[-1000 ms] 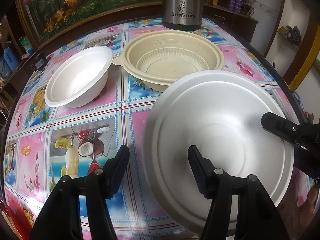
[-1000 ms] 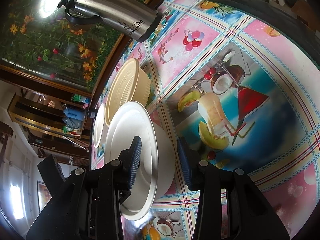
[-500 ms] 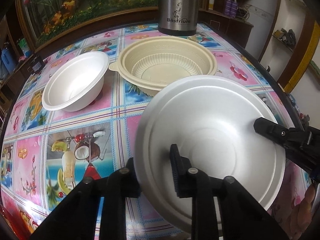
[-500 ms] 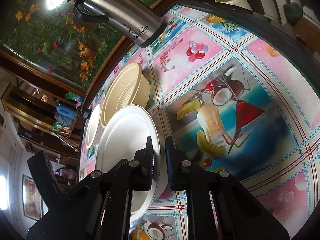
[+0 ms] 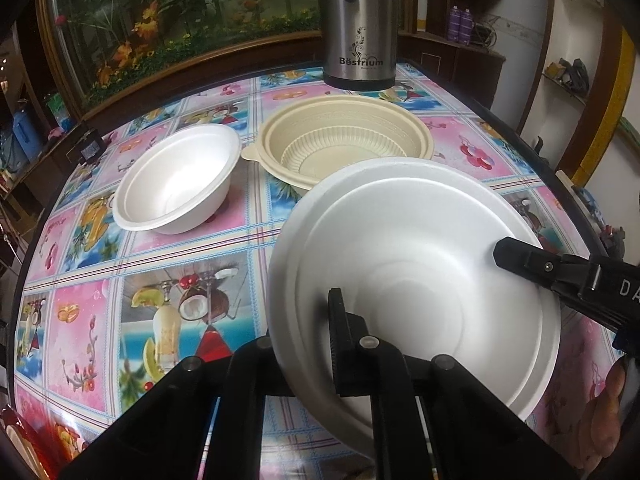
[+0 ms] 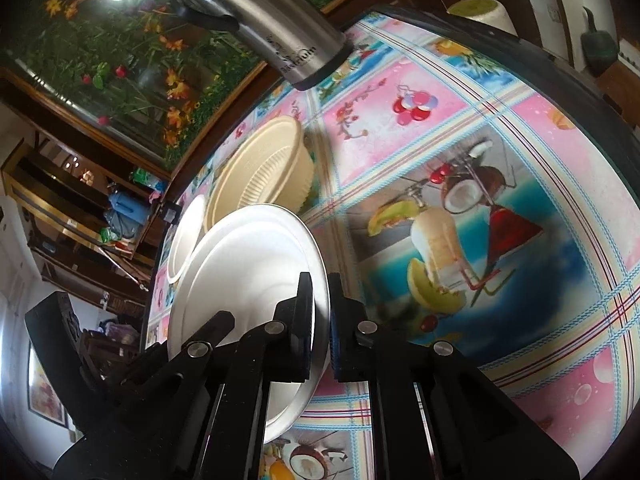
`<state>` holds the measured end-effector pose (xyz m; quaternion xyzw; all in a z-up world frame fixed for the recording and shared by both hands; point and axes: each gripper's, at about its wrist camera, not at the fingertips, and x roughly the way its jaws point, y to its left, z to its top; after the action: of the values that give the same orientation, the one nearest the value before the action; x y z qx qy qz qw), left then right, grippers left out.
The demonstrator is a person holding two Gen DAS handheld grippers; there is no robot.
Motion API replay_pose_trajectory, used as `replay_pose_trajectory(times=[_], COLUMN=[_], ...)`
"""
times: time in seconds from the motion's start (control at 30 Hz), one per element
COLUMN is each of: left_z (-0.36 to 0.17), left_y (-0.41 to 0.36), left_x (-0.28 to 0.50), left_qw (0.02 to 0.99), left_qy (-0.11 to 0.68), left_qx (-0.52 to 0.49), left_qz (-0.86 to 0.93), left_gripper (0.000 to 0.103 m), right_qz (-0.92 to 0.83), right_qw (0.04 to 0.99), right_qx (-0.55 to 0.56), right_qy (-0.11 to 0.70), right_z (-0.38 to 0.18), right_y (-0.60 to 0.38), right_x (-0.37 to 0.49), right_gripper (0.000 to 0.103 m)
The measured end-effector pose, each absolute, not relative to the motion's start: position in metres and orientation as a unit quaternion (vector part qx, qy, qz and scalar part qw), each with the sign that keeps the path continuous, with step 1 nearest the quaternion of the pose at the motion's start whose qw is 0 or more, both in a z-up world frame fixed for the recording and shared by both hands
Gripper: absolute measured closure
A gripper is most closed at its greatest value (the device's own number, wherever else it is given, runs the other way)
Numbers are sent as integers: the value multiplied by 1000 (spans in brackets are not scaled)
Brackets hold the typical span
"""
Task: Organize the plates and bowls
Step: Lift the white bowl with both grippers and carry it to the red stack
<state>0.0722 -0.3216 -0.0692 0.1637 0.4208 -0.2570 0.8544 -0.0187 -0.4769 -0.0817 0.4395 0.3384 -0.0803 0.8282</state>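
Both grippers grasp the same large white foam bowl (image 5: 420,276), which sits at the near edge of the table (image 5: 80,240) and looks slightly lifted and tipped. The left gripper (image 5: 308,344) is clenched over the bowl's near rim, one finger inside and the other hidden beneath. The right gripper (image 6: 320,316) pinches the opposite rim, so the wide, light bowl is steadied from two sides rather than dangling from one thin edge. Judging by the task, this two-point hold suits carrying it toward a stack. Farther back, a smaller white foam bowl (image 5: 180,184) sits upright, just beside a beige ribbed plastic bowl (image 5: 344,144); both are empty and open upward, so either could take or be nested. A steel thermos (image 5: 360,24) stands behind the beige bowl, close enough to call for care in passing.
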Motion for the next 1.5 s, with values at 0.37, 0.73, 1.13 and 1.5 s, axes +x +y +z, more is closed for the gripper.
replay_pose_trajectory(times=[0.37, 0.73, 1.13, 1.5], left_z=[-61, -51, -38, -23], left_y=[-283, -217, -142, -76], left_x=[69, 62, 48, 36], left_qw=[866, 881, 897, 914], left_qy=[418, 414, 403, 383], left_qx=[142, 114, 89, 55], left_qz=[-234, -196, -157, -122], left_gripper=[94, 94, 95, 95], right_qz=[-46, -7, 44, 79], right_qw=[836, 848, 855, 871], right_qx=[435, 413, 398, 351], right_qy=[331, 332, 328, 334], right_z=[-78, -69, -52, -24], right_y=[-446, -384, -315, -252], right_x=[-8, 5, 12, 21], right_gripper=[97, 97, 96, 96])
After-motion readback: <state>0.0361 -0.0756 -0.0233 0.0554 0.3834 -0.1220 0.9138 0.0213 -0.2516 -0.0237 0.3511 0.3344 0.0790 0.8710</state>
